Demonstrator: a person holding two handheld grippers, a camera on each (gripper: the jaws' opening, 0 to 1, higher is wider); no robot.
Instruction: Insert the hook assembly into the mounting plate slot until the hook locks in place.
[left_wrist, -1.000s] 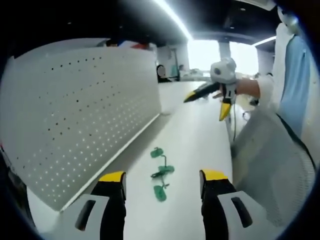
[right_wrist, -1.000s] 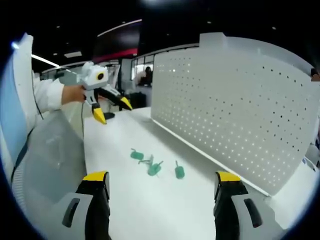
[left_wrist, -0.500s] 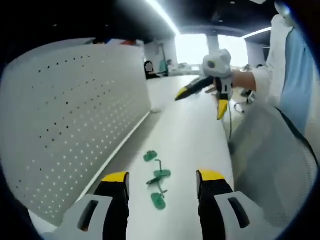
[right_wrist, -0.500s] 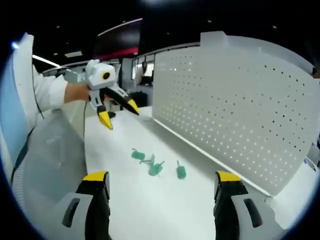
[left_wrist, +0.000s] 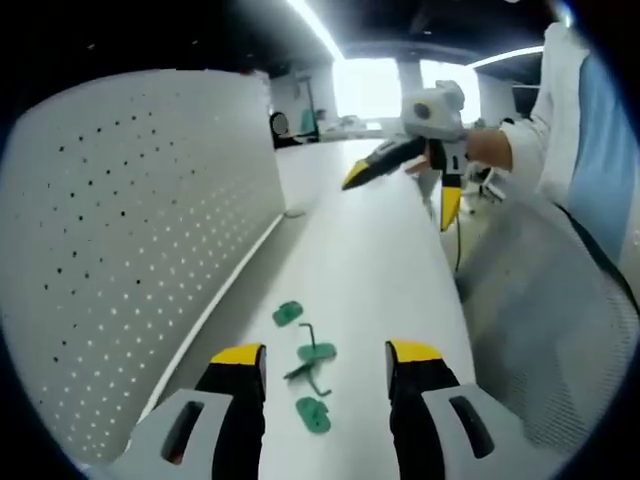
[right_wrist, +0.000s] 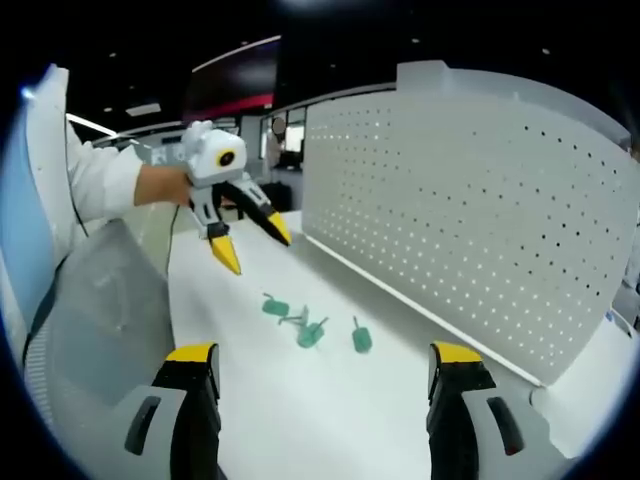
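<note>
Hooks (left_wrist: 308, 353) loose on white table (left_wrist: 380, 260), just beside pegboard (left_wrist: 130, 230) (none mounted) | left gripper (left_wrist: 325, 362) spread, right gripper (right_wrist: 325, 362) spread, both empty | advice: pinch one hook by its green base, prongs toward holes.

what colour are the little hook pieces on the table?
Green. The hook pieces show best in the right gripper view, lying loose on the white table.
</note>
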